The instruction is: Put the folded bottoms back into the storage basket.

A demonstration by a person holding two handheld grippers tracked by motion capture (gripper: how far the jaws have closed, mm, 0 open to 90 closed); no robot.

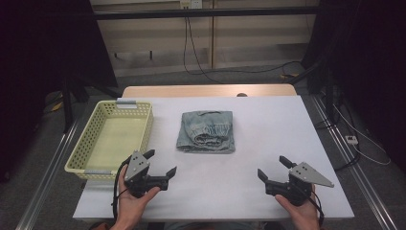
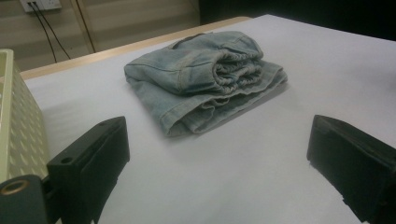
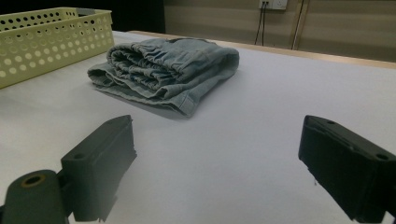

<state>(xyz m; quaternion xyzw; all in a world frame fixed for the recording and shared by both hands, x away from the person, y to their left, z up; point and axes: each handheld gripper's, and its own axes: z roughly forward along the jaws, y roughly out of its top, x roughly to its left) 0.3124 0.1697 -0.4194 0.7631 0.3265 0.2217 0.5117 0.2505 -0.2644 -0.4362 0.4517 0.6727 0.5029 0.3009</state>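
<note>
Both tools wide open, nothing held. Left gripper (image 1: 160, 163) hangs near the desk's (image 1: 268, 124) front-left corner, just beside the basket (image 1: 88, 143); right gripper (image 1: 273, 168) near the front-right corner. Folded jeans (image 1: 207, 131) lie mid-desk, toward the far edge, apart from both.

Likely step: reach for the jeans. Best approached low, one jaw slid under the folded edge so every layer comes up together; pinch the two near corners evenly.

Count: one pair of jeans, one yellow basket at the left edge, two grippers.
</note>
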